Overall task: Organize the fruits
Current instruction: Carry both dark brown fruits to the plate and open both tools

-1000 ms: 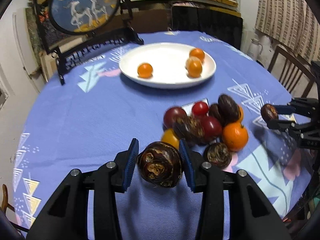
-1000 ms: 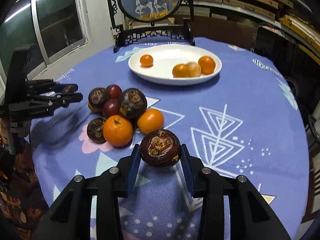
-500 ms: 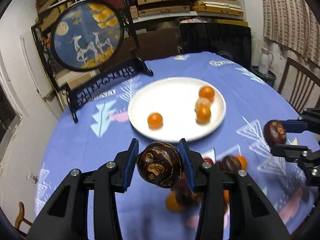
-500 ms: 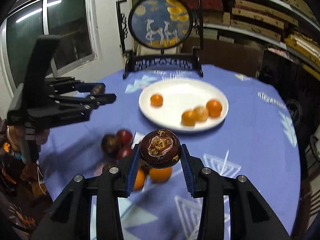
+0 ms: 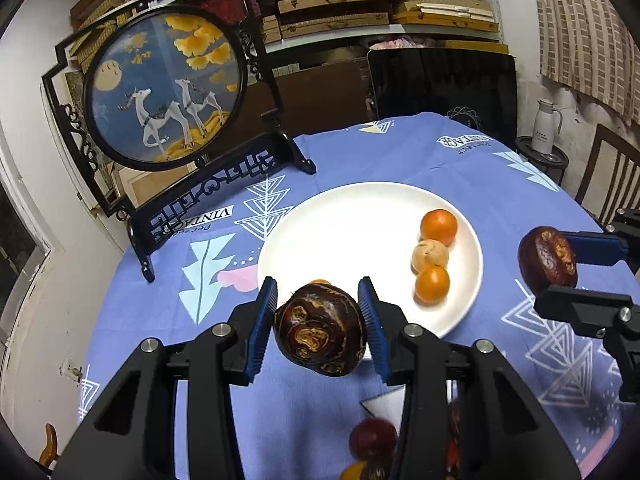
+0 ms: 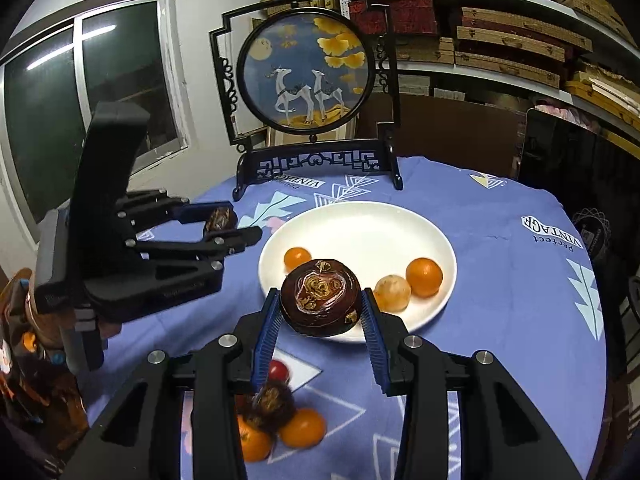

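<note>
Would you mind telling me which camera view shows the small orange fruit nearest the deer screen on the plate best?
The right wrist view: the small orange fruit sits fully visible on the white plate. In the left wrist view only its top sliver peeks above the dark fruit held in the left gripper.

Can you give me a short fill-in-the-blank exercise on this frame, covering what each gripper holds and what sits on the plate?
1. The left gripper is shut on a dark ____ fruit.
2. The white plate holds ____ small fruits, seen from the right wrist.
3. The right gripper carries its own dark fruit above the plate's ____ rim.

Missing words: brown; three; near
</note>
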{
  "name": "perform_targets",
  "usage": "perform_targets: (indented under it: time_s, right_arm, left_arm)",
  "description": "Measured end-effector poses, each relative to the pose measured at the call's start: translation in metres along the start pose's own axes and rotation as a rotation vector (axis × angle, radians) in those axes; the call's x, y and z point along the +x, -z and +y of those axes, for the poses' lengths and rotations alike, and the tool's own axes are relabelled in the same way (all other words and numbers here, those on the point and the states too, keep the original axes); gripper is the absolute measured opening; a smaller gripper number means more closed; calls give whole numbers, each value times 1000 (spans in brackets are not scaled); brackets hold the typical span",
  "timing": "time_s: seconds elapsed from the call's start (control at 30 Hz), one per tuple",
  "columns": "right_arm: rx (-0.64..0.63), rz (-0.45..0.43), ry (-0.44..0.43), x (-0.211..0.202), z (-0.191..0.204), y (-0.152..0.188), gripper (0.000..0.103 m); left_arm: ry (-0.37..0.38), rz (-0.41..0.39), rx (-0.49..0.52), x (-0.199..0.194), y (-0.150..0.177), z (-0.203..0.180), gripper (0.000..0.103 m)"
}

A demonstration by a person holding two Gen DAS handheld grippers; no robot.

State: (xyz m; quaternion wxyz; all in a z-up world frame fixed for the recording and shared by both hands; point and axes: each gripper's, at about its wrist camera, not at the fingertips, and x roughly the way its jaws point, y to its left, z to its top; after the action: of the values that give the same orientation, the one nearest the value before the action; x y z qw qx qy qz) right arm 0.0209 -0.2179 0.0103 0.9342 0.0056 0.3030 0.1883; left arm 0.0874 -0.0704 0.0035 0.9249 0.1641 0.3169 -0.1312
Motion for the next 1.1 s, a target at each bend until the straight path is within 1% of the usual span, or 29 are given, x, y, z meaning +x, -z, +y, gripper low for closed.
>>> perform_targets:
  time_s: [0.2,0.3,0.37,0.4,0.47,0.53,0.67,0.7,0.9,1.03,1.1]
  right_arm:
    - [55,-12,-24,21,-14,-10,41]
    - [64,2,-15,34,-19,-15,41]
    - [61,-7,4,39,-23,-20,41]
    - [69,-22,11,41,-26,-25,41]
    - [108,-39,-4,46,-33,-32,41]
    - [127,-55,-2,52,-37,-39,41]
    - [154,-69,-9,65,-39,-52,41]
    - [149,-70,2,68,-38,-53,41]
    - [157,-29,19,92,-39,-54,41]
    - [179,-45,29,97,-43,-52,41]
    - [211,-51,7,102,-47,-47,41]
  left_arm:
    - [8,19,-30,26,-7,2,41]
    - [7,32,-31,39,-10,3,41]
    - [4,34,-42,43,-14,7,41]
    - [1,31,-65,47,-18,12,41]
    - [4,30,-98,51,-25,18,41]
    - [-7,14,-119,54,-33,20,41]
    - [-21,5,-120,64,-43,17,41]
    - [-23,5,-114,67,-45,16,41]
    - [-43,48,-82,93,-42,9,41]
    - [-35,63,-128,103,-37,17,41]
    - [-49,60,-130,106,-35,17,41]
